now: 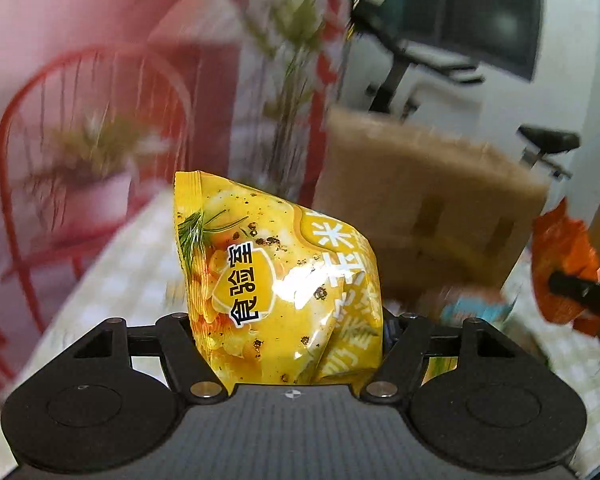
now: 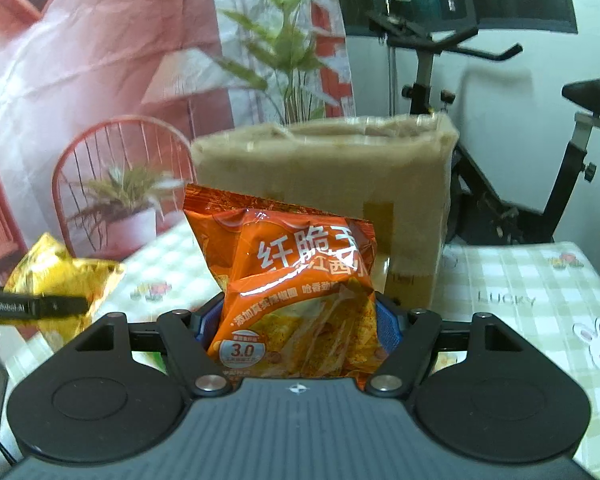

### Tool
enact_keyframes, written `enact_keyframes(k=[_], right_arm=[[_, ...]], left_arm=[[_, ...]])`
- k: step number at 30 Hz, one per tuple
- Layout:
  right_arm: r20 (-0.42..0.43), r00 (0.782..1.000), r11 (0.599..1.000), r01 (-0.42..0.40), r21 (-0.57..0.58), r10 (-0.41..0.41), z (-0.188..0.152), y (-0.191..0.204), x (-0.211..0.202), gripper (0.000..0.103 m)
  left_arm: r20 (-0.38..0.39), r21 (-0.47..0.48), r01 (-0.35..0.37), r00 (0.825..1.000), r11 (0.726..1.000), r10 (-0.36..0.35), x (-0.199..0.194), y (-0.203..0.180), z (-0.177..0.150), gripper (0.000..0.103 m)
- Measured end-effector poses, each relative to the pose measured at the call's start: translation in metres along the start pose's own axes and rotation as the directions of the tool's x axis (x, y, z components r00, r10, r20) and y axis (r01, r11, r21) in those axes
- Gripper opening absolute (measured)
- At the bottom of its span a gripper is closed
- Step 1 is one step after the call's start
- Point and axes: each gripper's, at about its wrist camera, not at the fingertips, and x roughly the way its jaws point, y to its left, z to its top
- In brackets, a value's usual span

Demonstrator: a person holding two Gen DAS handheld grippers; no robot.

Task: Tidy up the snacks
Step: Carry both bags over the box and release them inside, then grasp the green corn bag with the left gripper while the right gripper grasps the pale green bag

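My left gripper [image 1: 288, 328] is shut on a yellow snack bag [image 1: 276, 280] and holds it upright above the table. My right gripper [image 2: 296, 324] is shut on an orange snack bag [image 2: 300, 288], also held upright. The orange snack bag also shows at the right edge of the left wrist view [image 1: 564, 264], and the yellow snack bag shows at the left of the right wrist view [image 2: 60, 280]. A brown cardboard box [image 2: 332, 176] stands on the table behind both bags; it also shows in the left wrist view [image 1: 424, 200].
The table has a green checked cloth [image 2: 520, 280]. More snack packets [image 1: 472, 304] lie on it near the box. An exercise bike [image 2: 480, 128] stands behind the table at the right. A printed backdrop with a red chair [image 2: 120, 160] hangs behind.
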Motion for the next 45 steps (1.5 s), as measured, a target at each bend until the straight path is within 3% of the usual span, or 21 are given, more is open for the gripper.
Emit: enact_keyframes(k=[5,11,18,20,24,28,38,41,45], right_arm=[[0.085,0.996,0.999,-0.025,0.019,0.024,0.035,-0.008,-0.011,0.075],[0.169,0.986,1.0,-0.009,-0.018,0.012,0.097,-0.023,0.005,0.075],[0.135,0.988,0.994,0.085,-0.068,-0.075,0.142,-0.051,0.08,0.075],[0.11,0.989,0.993,0.102,-0.053,-0.096,0.145,-0.06,0.1,0.075],[0.091,0.991,0.993,0.107,-0.043,-0.103,0.142,-0.073,0.121,0.08],[0.096,0.993,0.997,0.069,-0.02,-0.067,0.141,-0.079,0.12,0.099],[0.09,0.996,1.0,-0.014,0.007,0.014,0.122,-0.069,0.073,0.098],[0.092,0.993,0.998,-0.068,-0.008,0.069,0.103,-0.063,0.052,0.098],[0.095,0.993,0.998,-0.065,-0.01,0.065,0.067,-0.056,0.03,0.099]], left_arm=[[0.098,0.056,0.046,0.994,0.997,-0.051,-0.001,-0.024,0.048,0.073],[0.169,0.158,0.093,0.978,0.983,-0.12,0.037,-0.069,0.113,0.073],[0.097,0.168,0.118,0.986,0.979,-0.135,0.127,-0.113,0.163,0.075],[0.074,0.153,0.149,0.984,0.977,-0.162,0.145,-0.116,0.168,0.081],[0.042,0.147,0.142,0.988,0.979,-0.149,0.172,-0.115,0.168,0.091],[0.043,0.129,0.135,0.989,0.982,-0.142,0.165,-0.102,0.162,0.091],[0.048,0.134,0.127,0.99,0.983,-0.135,0.107,-0.07,0.142,0.091],[0.045,0.127,0.14,0.988,0.982,-0.147,0.083,-0.059,0.121,0.091],[0.05,0.079,0.151,0.987,0.985,-0.155,0.061,-0.04,0.084,0.091]])
